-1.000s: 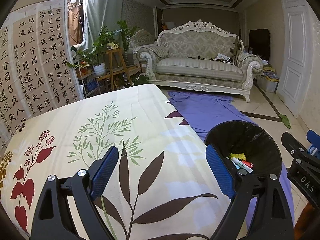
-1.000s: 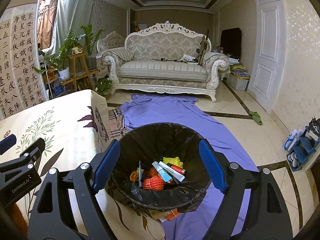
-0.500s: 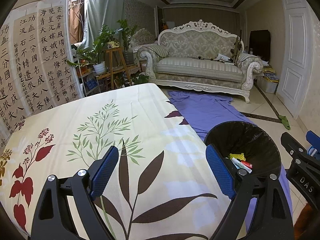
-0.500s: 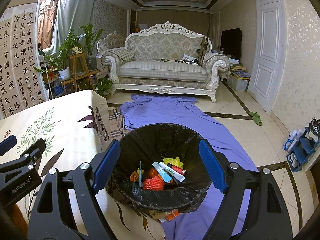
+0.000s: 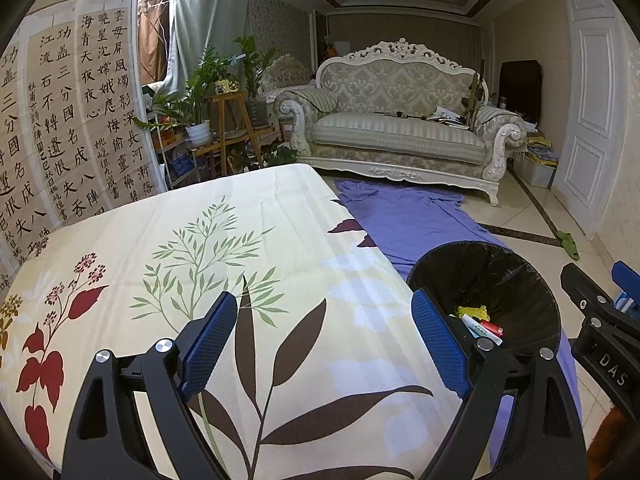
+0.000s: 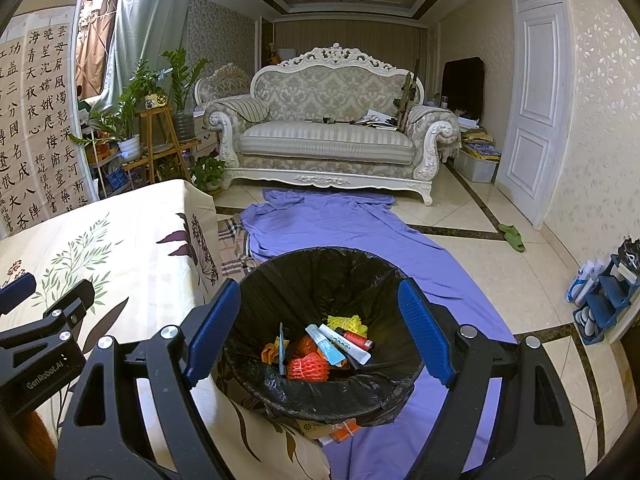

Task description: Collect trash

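Nothing has changed over the last second: both grippers sit in the same place, jaws wide apart, nothing between them. Left gripper [image 5: 320,340] hangs over the bare tablecloth [image 5: 248,248]; right gripper [image 6: 320,328] hangs above the bin [image 6: 276,392], which stands on the floor against the table edge. Trash [image 6: 320,352] already lies in the bin: tubes, orange and yellow netting. No trash left on the visible cloth, so collecting looks finished or nearly so. The near table edge is cut off by the grippers; the bin's base and the items under its rim are hard to make out.
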{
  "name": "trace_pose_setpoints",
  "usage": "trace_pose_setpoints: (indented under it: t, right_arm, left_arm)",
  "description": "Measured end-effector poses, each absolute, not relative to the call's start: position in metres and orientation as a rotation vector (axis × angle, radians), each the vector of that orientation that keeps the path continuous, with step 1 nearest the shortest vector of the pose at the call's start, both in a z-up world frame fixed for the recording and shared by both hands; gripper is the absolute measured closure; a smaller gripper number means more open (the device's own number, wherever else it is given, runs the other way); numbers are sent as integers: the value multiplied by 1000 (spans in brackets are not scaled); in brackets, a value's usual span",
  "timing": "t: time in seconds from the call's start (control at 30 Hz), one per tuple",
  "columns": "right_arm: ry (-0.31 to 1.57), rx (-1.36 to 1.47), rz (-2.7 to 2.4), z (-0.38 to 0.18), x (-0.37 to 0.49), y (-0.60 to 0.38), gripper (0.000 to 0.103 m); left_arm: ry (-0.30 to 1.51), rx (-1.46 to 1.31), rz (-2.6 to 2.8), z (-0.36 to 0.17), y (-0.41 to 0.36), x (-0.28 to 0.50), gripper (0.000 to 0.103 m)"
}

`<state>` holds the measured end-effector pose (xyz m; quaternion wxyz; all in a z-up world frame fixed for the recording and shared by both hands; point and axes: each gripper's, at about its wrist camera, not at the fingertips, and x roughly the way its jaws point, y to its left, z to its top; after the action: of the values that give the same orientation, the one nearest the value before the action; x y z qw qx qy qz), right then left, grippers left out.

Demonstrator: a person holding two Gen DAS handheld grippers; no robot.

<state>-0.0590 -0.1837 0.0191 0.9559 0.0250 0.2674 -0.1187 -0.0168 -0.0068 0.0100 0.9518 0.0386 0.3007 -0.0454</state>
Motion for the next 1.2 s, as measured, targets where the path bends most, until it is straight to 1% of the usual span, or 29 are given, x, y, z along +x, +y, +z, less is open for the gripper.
trace_pose_setpoints:
  t: [1.2]
  right_arm:
    - [542, 50, -243, 18, -59, -182, 24]
  left_arm:
    - [602, 74, -133, 13, -16, -20, 17]
